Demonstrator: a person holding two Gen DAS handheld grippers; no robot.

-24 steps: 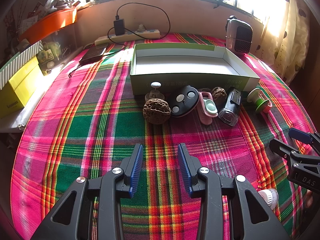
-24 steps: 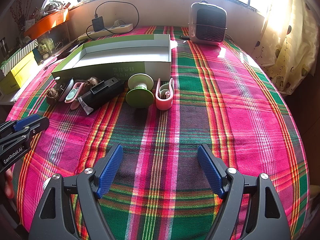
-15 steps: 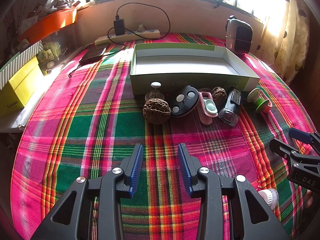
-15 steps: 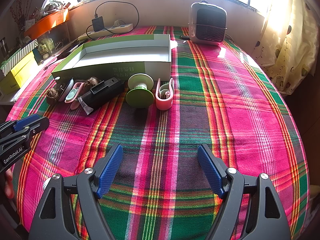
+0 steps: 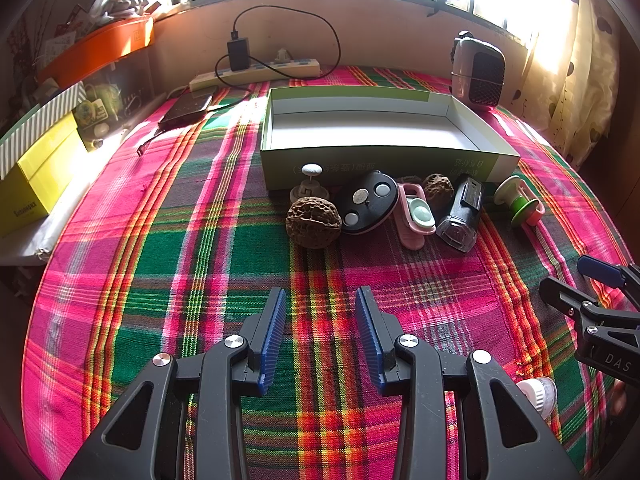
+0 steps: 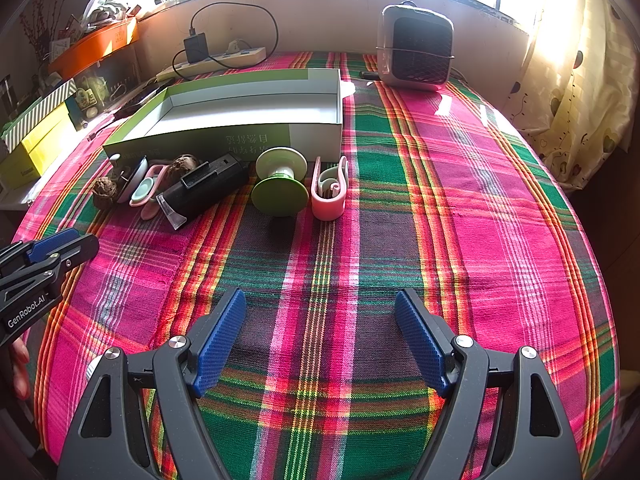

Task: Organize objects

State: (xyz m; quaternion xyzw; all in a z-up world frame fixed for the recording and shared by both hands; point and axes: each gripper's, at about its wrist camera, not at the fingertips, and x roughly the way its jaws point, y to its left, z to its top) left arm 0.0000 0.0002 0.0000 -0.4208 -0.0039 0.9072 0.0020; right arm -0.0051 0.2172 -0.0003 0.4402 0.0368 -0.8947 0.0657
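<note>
An empty green-and-white box point(image 5: 384, 98) point(image 6: 256, 90) stands on the plaid cloth. In front of it lies a row of small objects: a large walnut point(image 5: 313, 222), a black oval device point(image 5: 366, 202), a pink-and-mint clip point(image 5: 412, 216), a small walnut point(image 5: 438, 190), a black cartridge point(image 5: 462, 214) point(image 6: 204, 188), a green spool point(image 5: 518, 200) point(image 6: 280, 184) and a pink clip point(image 6: 330, 188). My left gripper point(image 5: 320, 312) is open with a narrow gap, empty, well short of the large walnut. My right gripper point(image 6: 320, 320) is wide open, empty, short of the spool.
A small heater point(image 5: 478, 72) point(image 6: 416, 52) stands at the back right. A power strip with charger point(image 5: 256, 72) lies at the back wall. A dark phone point(image 5: 186, 108) and yellow boxes point(image 5: 36, 176) sit left. A white cap point(image 5: 538, 394) lies near the front right.
</note>
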